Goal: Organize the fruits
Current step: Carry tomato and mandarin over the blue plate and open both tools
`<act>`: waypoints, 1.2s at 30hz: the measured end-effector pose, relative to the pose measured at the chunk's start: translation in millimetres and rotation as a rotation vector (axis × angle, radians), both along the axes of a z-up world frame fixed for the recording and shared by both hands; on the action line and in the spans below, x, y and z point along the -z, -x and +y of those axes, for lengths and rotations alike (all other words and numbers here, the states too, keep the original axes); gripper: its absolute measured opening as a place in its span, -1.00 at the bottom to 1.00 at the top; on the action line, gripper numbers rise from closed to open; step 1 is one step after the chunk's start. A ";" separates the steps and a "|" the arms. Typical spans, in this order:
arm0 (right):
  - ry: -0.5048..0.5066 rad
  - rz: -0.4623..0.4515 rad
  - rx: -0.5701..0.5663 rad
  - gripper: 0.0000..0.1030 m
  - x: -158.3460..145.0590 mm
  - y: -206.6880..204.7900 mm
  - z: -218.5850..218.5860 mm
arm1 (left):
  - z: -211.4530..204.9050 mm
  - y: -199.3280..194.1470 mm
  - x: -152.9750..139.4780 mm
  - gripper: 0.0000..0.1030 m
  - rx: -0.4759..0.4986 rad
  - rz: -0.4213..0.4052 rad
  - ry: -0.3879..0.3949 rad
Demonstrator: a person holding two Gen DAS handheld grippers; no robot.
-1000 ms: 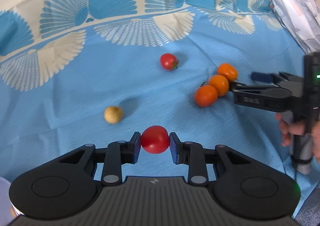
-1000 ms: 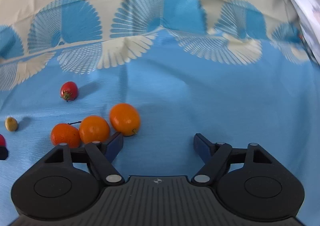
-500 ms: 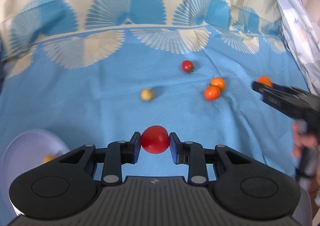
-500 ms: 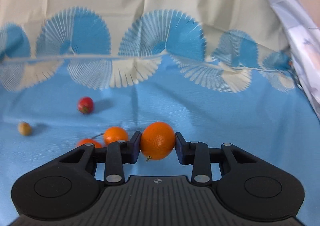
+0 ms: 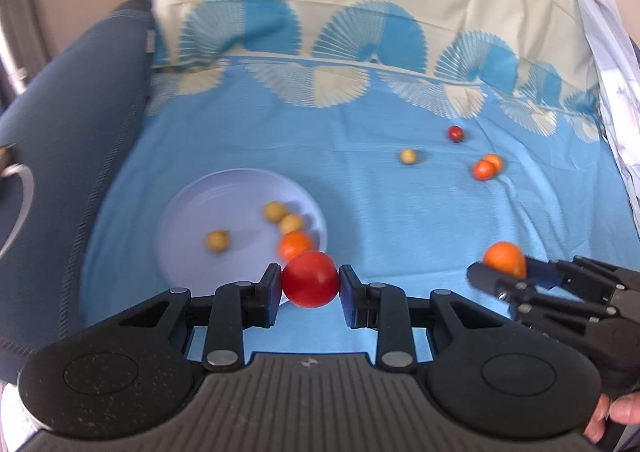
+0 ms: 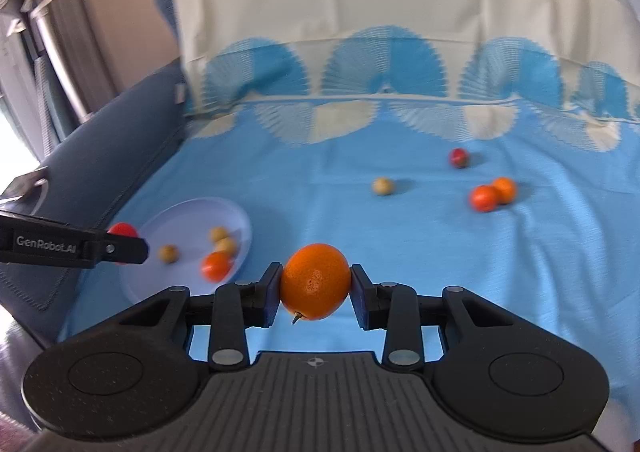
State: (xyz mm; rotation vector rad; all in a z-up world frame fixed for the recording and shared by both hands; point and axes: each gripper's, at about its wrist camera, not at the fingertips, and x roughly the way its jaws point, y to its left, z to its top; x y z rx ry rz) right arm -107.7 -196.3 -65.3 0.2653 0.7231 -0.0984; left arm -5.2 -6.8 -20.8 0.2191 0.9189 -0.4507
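While the left gripper (image 5: 310,279) clamps a round red tomato (image 5: 310,278) just above the near rim of a pale lilac round plate (image 5: 188,208), the right gripper (image 6: 315,282) pinches a round orange citrus fruit (image 6: 315,281) over the blue patterned cloth (image 6: 400,244). On the plate lie three small yellowish fruits (image 5: 217,240) and one orange fruit (image 5: 295,244). Farther off on the cloth rest two touching orange fruits (image 6: 491,194), another yellowish fruit (image 6: 383,186) and a small red tomato (image 6: 458,157).

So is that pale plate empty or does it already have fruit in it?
Not empty. The plate holds three small yellowish fruits and one orange, near its right rim.
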 end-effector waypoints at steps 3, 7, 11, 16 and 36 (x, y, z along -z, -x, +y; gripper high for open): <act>-0.002 -0.002 -0.055 -0.28 -9.3 2.4 33.2 | 28.9 8.8 -7.7 -0.34 -0.037 -0.011 0.012; 0.010 -0.013 -0.104 -0.27 -20.6 10.1 63.8 | 58.9 17.4 -14.2 -0.34 -0.083 -0.027 0.027; 0.033 -0.014 -0.125 -0.27 -26.8 15.0 80.2 | 79.1 22.8 -17.8 -0.34 -0.117 -0.037 0.038; 0.055 -0.024 -0.135 -0.27 -31.9 21.6 90.3 | 89.2 24.2 -18.7 -0.34 -0.141 -0.030 0.036; 0.075 -0.032 -0.128 -0.27 -34.4 23.9 94.9 | 94.8 14.7 -22.4 -0.34 -0.172 -0.030 0.054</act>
